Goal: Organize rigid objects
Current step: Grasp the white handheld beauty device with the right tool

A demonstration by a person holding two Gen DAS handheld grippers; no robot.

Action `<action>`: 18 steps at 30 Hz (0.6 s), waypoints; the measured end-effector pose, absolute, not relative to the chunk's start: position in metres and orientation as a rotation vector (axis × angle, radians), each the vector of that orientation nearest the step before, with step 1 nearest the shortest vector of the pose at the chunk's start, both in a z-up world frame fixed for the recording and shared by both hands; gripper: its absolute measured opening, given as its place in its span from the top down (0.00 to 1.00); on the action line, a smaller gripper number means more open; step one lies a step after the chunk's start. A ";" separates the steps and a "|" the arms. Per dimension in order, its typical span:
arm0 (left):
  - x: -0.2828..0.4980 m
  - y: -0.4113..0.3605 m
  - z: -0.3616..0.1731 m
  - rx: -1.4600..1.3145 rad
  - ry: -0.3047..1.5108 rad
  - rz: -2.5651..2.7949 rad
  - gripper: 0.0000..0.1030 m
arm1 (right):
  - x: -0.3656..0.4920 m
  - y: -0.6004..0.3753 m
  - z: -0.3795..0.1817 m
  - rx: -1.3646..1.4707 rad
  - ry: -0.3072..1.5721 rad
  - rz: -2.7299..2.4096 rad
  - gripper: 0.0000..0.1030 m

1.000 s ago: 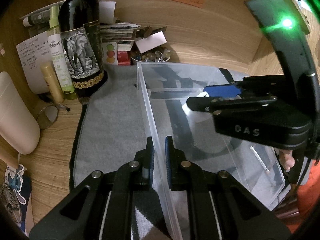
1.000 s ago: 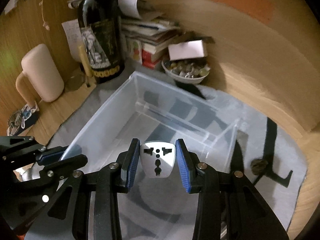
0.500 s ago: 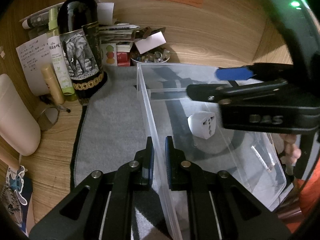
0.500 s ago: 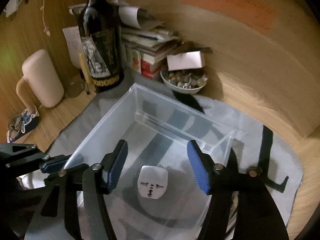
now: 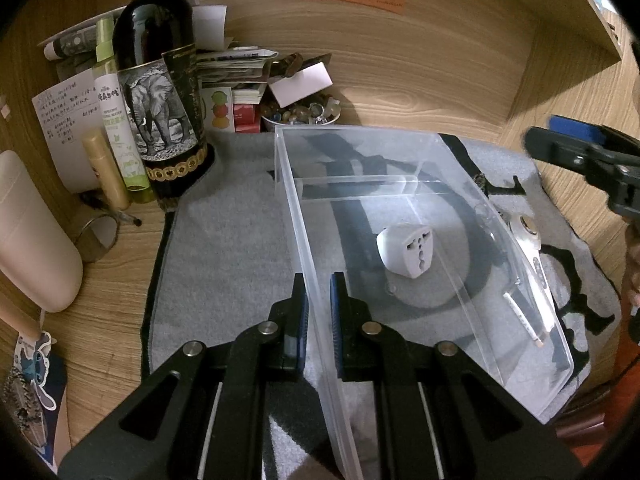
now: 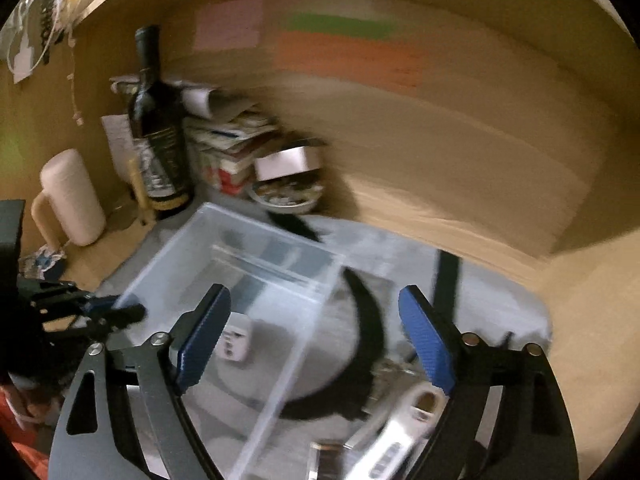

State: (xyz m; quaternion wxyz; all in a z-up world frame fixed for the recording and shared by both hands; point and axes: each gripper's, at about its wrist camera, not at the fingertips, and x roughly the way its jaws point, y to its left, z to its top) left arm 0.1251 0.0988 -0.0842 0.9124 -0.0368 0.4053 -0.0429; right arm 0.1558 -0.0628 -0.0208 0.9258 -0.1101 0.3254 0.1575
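Note:
A clear plastic bin (image 5: 400, 148) stands on a grey mat. My left gripper (image 5: 318, 292) is shut on the bin's left wall near its front. A white travel plug adapter (image 5: 406, 250) lies on the bin floor; it also shows in the right wrist view (image 6: 236, 340). My right gripper (image 6: 316, 340) is open and empty, raised over the bin's right wall (image 6: 296, 360). It shows at the right edge of the left wrist view (image 5: 580, 152). A white elongated device (image 6: 396, 436) lies on the mat right of the bin, also in the left wrist view (image 5: 530, 248).
A dark wine bottle (image 5: 160, 92), a spray bottle (image 5: 116, 120), a pale tube (image 5: 106, 168) and a cream jug (image 5: 32, 240) stand at the left. A bowl of trinkets (image 5: 300, 114) and stacked papers sit behind the bin against the wooden wall.
My right gripper opened and dropped the plug adapter into the bin. It has since pulled up and away to the right. The left gripper kept its hold on the bin wall.

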 end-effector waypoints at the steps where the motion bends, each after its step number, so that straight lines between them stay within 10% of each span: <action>1: 0.125 0.099 -0.084 -0.075 0.835 -0.088 0.90 | 0.154 -0.069 -0.019 -0.225 0.663 0.305 0.18; 18: 0.126 0.097 -0.084 -0.065 0.848 -0.082 0.90 | 0.144 -0.153 -0.103 -0.131 0.893 0.083 0.17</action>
